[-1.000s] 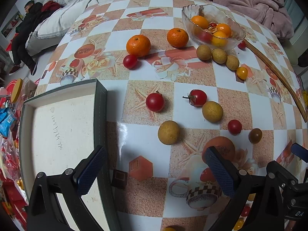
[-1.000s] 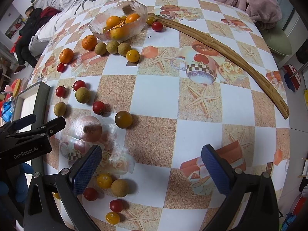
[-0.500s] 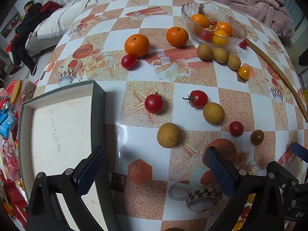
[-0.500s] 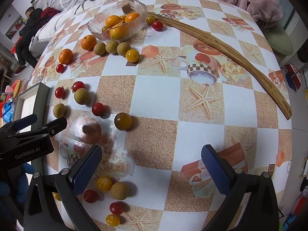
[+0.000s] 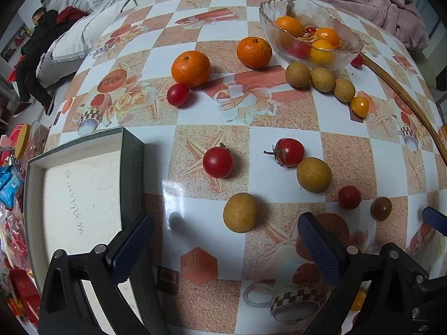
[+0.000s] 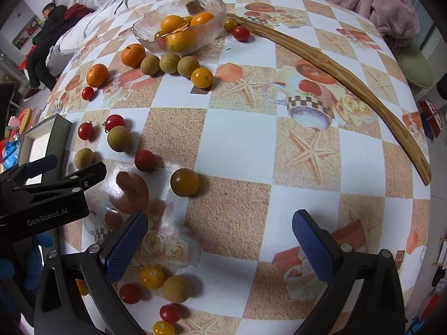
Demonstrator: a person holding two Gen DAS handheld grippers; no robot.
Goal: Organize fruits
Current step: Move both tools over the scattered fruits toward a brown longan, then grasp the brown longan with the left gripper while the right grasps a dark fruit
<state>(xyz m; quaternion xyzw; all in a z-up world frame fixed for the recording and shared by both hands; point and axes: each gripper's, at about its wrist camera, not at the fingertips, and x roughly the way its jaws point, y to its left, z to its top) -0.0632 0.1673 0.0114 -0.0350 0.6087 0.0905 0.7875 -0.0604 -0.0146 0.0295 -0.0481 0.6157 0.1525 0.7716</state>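
Loose fruit lies over a checked tablecloth. My left gripper [image 5: 223, 248] is open and empty, just short of a brown longan [image 5: 241, 212]. Beyond it lie two red tomatoes [image 5: 218, 162], another longan [image 5: 313, 174] and two mandarins [image 5: 190, 68]. A glass bowl [image 5: 343, 53] at the back holds several fruits. My right gripper [image 6: 220, 247] is open and empty, with a dark yellow tomato [image 6: 184, 182] ahead of it. Small tomatoes and a longan [image 6: 176, 289] lie by its left finger. The left gripper also shows at the right wrist view's left edge [image 6: 56, 176].
An open box [image 5: 83, 189] with a dark rim and white inside sits at the table's left edge. A long curved wooden stick [image 6: 335, 69] lies across the right side. Blankets and a sofa lie beyond the table. A seated person is at the far left.
The left gripper has moved forward a little, so the near longan and tomatoes sit closer to its fingers. The right gripper has shifted slightly forward. Both stay open.
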